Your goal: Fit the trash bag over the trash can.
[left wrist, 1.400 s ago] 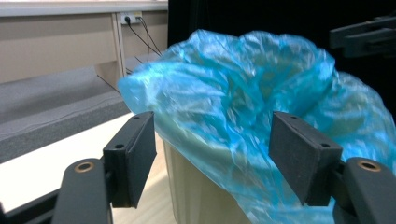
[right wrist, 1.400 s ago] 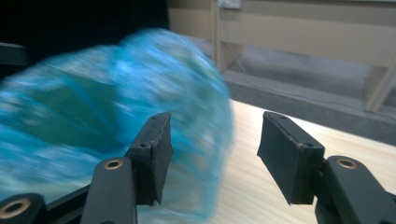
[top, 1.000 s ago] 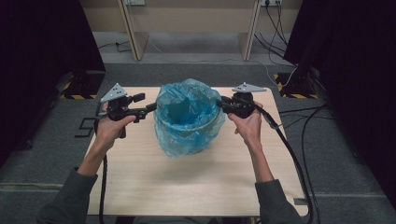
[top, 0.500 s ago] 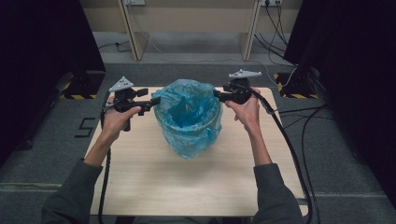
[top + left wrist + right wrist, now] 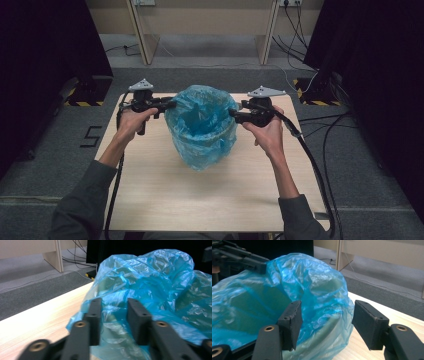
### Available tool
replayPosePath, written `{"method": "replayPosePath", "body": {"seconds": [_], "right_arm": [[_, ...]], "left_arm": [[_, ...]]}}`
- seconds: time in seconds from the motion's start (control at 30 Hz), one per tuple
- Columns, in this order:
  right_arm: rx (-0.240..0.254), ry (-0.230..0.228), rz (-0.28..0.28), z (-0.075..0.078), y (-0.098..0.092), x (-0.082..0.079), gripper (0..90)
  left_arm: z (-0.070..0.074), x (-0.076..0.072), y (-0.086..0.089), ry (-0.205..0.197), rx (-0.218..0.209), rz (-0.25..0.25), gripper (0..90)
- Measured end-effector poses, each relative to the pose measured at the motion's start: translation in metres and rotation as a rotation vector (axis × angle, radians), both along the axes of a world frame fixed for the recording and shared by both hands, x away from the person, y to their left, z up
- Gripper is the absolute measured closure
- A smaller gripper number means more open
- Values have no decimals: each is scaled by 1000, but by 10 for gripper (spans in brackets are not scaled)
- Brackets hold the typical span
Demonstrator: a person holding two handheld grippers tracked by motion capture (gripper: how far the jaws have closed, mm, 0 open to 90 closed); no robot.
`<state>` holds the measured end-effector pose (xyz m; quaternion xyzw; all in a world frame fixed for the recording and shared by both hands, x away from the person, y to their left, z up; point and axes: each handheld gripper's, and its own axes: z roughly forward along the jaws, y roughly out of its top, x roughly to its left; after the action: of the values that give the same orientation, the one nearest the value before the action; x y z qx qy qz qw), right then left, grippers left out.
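Bin beneath hidden from me by crinkled blue bag [image 5: 202, 125], left gripper [image 5: 113, 315] just narrowed around a plastic fold, grip uncertain, right gripper [image 5: 327, 322] just widened, gaping at the bag's side.

table [image 5: 165, 200]: light wood, on grey carpet
desk legs [image 5: 141, 35]: pale wood, beyond table's far edge
cables [image 5: 345, 130]: black, floor R of table
hazard tape [image 5: 82, 103]: yellow/black, floor by table's far L corner
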<state>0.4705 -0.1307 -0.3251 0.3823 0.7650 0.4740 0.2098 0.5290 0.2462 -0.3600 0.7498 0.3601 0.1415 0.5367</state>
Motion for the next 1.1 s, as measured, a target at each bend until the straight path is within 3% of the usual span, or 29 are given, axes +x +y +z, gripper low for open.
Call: {"method": "replayPosePath", "body": {"seconds": [0.2,0.27,0.4,0.5,0.63,0.77,0.97,1.1], "right_arm": [[-23,-11,9,-2,0,-16,403],[-26,-13,15,-4,2,-22,400],[-37,-24,40,-6,8,-34,394],[-34,-24,40,-8,14,-38,379],[-48,-18,31,-13,18,-39,364],[-38,-23,34,-12,18,-42,364],[-25,-32,45,-9,20,-49,364],[-18,-27,29,-10,21,-46,365]], "left_arm": [[3,-9,23,-36,-87,36,823],[1,-11,32,-42,-96,51,850],[-15,-12,38,-28,-31,70,861],[-32,-13,32,-8,3,52,861],[-48,-21,25,-3,16,27,860],[-51,-33,21,-40,44,23,862],[-52,-51,16,-72,52,6,858],[-52,-65,13,-86,55,-5,838]]}}
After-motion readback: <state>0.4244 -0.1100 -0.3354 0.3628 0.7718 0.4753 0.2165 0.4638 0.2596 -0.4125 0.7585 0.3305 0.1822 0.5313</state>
